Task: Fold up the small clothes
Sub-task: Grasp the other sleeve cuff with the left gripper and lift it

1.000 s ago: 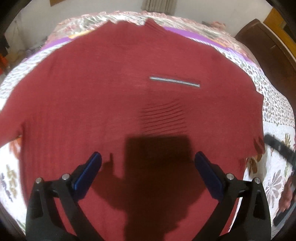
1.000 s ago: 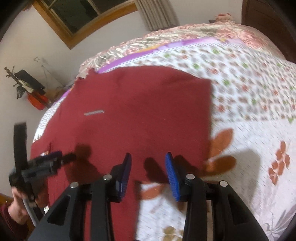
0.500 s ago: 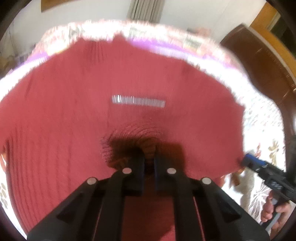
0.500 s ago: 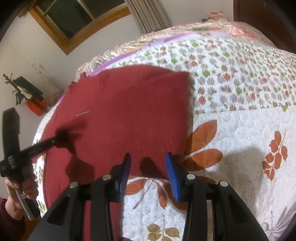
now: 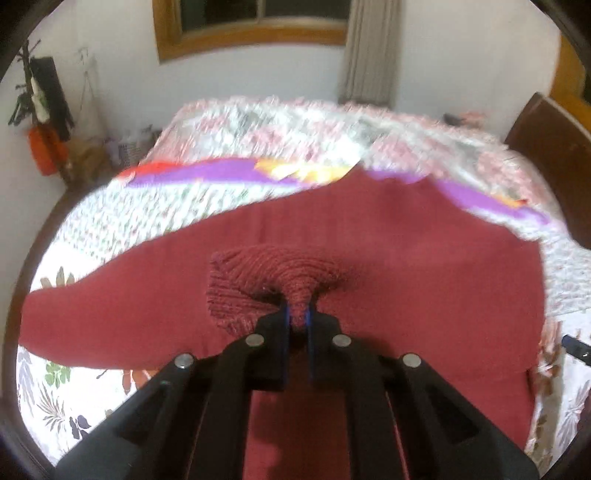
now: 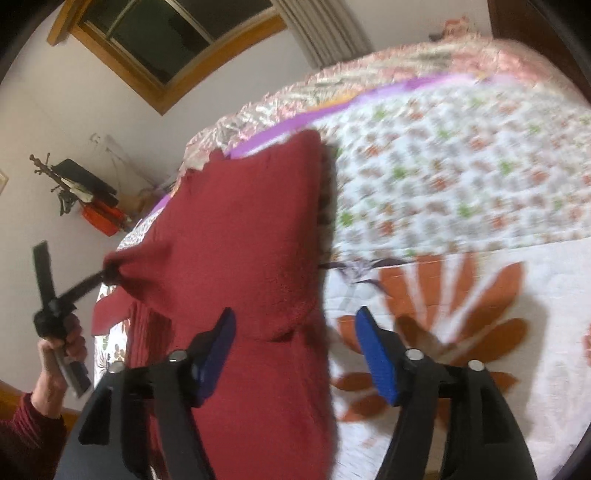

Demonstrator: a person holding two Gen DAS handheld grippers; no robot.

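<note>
My left camera sits close over the red sweater (image 5: 406, 266); my right, further off (tilted), shares it and the bed (image 6: 480, 184).

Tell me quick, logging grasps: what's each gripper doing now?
Left gripper: shut on the dark red knitted sweater.
Right gripper: open, holding nothing.

The sweater (image 5: 424, 266) is dark red with a ribbed knit; the quilt (image 6: 461, 177) is white, sprigged with small green and rust-red flowers, and nearer the camera it bears large rust-orange leaves; a purple band (image 5: 207, 171) with orange and yellow patches crosses its far part. Both grippers are black; the right gripper (image 6: 295, 350) has bright blue pads (image 6: 376, 358); the left gripper (image 5: 297, 319) shows thin blue edges. The window frame (image 5: 251, 35) is honey-brown wood; the wall (image 5: 122, 96) is white; the sleeve (image 6: 26, 435) is dark red.
</note>
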